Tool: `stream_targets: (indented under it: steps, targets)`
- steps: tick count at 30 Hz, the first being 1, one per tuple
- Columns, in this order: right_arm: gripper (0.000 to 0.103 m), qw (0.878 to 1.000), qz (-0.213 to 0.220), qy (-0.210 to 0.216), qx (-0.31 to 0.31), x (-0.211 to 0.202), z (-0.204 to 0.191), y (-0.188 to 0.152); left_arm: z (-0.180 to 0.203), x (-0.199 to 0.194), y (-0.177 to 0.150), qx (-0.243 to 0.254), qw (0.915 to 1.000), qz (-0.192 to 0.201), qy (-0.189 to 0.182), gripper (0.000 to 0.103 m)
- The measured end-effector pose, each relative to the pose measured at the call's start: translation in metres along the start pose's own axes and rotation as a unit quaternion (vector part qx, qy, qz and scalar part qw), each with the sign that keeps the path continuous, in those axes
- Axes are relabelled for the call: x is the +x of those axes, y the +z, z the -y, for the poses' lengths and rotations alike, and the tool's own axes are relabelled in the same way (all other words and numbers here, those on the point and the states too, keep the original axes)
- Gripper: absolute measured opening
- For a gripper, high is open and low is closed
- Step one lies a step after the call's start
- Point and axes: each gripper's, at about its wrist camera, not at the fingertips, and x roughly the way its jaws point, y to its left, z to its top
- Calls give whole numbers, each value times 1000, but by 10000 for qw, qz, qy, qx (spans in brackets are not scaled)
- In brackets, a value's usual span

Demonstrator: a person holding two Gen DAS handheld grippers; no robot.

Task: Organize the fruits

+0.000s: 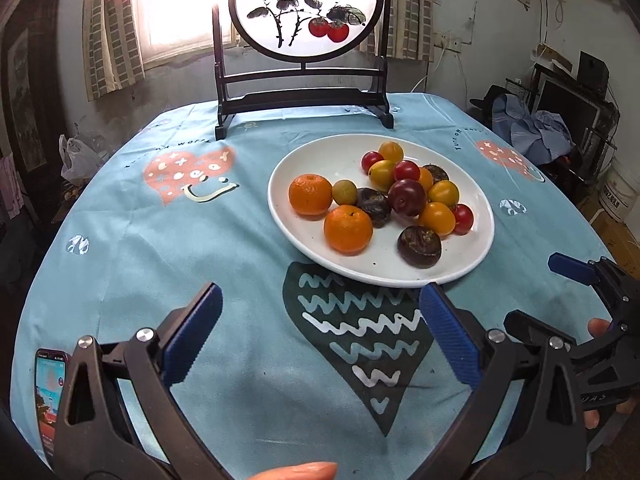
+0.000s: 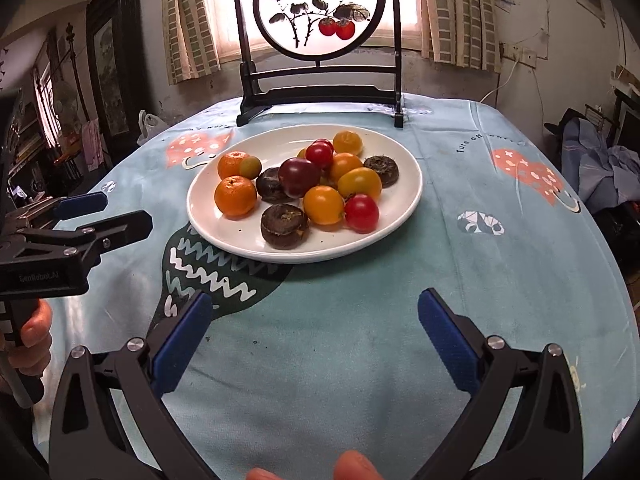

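Fruits (image 1: 384, 200) piled on plate (image 1: 288, 224); L gripper (image 1: 320, 336) & R gripper (image 2: 316, 334) jaws wide.

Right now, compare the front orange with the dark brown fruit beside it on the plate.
The front orange is bright orange with a pitted, shiny skin; the dark brown fruit is dull, nearly black-brown and rough. The orange is rounder and larger; the brown fruit is flatter and squat, with a crusty top. Both lie apart near the front edge of the white plate, untouched by either claw.

A blue patterned tablecloth (image 1: 200, 240) covers the table. At its far edge stands a dark-framed round painted screen (image 1: 306, 8) (persimmons on a branch). A phone (image 1: 48, 392) lies at the near left.
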Motion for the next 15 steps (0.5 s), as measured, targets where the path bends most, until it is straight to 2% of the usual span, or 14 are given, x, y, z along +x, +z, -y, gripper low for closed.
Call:
stream_targets:
  steps: [15]
  targets:
    - [102, 10000, 5, -63, 17, 0, 2, -1, -8, 0, 2, -125, 9999, -3, 92, 101]
